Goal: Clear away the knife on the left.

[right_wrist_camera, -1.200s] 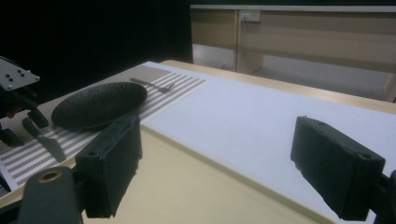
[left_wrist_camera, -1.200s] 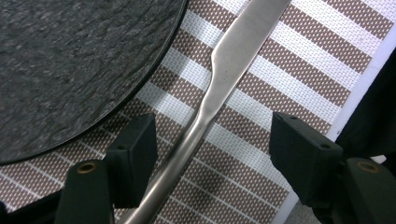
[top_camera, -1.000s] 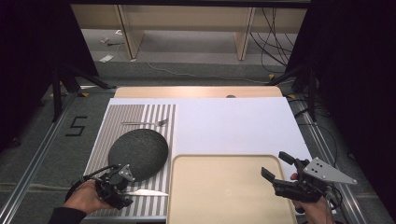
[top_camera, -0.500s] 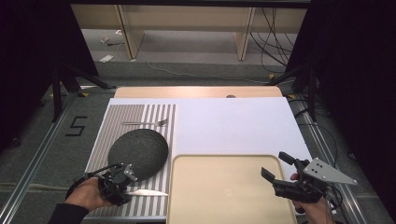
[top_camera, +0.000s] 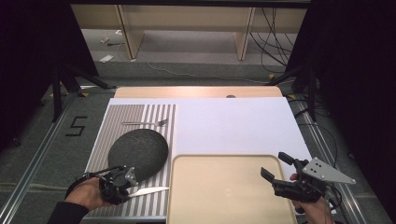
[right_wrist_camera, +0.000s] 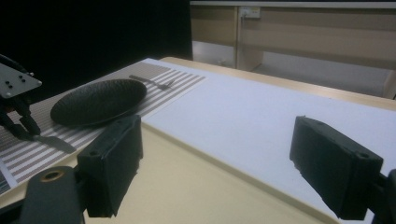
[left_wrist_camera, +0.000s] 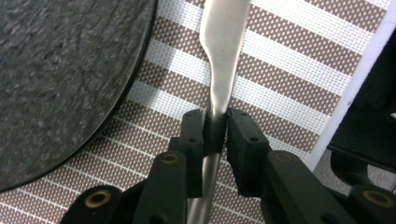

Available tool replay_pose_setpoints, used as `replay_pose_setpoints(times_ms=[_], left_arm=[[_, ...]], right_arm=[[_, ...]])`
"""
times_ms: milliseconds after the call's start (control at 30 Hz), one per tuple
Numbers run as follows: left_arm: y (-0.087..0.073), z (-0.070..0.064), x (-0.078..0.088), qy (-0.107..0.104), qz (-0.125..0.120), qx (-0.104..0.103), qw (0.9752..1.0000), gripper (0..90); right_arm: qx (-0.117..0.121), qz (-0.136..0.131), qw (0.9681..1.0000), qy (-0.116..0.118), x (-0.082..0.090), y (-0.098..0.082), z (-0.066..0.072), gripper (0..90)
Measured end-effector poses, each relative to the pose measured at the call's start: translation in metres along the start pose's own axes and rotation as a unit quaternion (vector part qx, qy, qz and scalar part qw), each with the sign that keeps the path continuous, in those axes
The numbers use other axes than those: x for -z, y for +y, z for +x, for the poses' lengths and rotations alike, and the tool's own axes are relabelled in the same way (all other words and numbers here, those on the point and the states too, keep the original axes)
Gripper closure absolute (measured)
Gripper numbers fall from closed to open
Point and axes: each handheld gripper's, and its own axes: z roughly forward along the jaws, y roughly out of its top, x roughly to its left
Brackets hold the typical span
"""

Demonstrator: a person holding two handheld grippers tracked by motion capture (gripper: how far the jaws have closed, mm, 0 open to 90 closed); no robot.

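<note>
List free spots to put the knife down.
Beige tray is bare, between the left gripper holding the knife and the open right gripper. White board beyond is bare. Striped mat is crowded: dark plate, fork.

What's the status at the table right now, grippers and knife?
Left gripper shut on knife handle, blade flat on striped placemat beside dark plate. Right gripper open over beige tray. Fork beyond plate, clear.

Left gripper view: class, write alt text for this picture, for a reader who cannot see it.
The left gripper has its two black jaws closed on the narrow handle of a silver knife, which lies on a brown-and-white striped placemat. A dark textured plate sits beside it.
</note>
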Motion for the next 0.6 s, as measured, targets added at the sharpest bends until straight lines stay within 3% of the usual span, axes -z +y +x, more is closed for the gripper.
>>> replay_pose_setpoints(times_ms=[200,400,600], left_arm=[[0.0024,-0.0021,-0.0001,0.003,0.009,0.0,1.0,79.4],[0.0054,0.0001,0.0004,-0.005,0.02,0.027,0.9994,79.5],[0.0049,0.0011,0.0045,0.0,0.022,0.059,0.998,79.6]], right_arm=[[0.001,0.0,1.0,-0.001,-0.0002,-0.0001,-0.0001,18.1],[0.002,0.0,1.0,-0.001,-0.0001,-0.0001,-0.0002,18.1],[0.001,0.0,1.0,-0.001,-0.0002,-0.0001,-0.0003,18.2]])
